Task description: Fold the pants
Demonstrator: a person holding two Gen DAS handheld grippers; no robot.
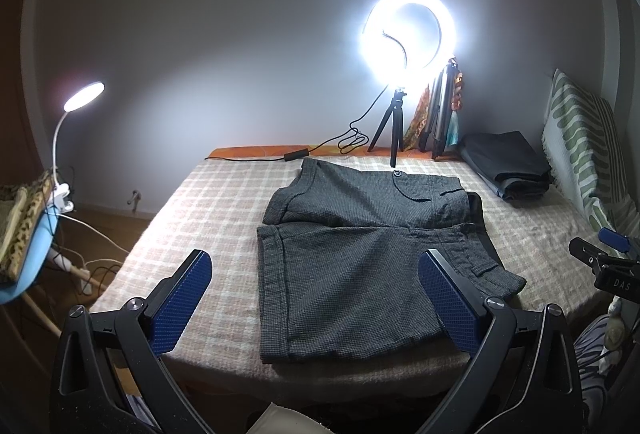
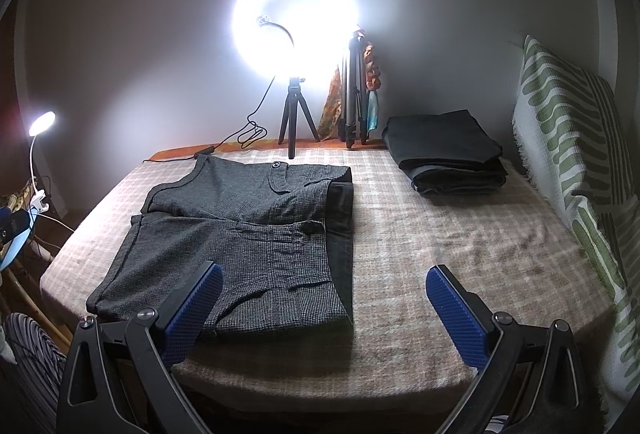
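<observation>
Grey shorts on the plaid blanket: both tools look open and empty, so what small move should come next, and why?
Probably lower the left tool onto the near hem of the grey shorts to grip it. The shorts lie flat and unfolded on the plaid blanket, and both it and the right tool hover open, holding nothing.

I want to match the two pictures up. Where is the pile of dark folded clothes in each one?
Left wrist view: the pile of dark folded clothes lies far right, at the bed's back corner.
Right wrist view: the pile lies right of centre, nearer the middle.
Shared landmark: the ring light on its small tripod, left of the pile in both.
</observation>
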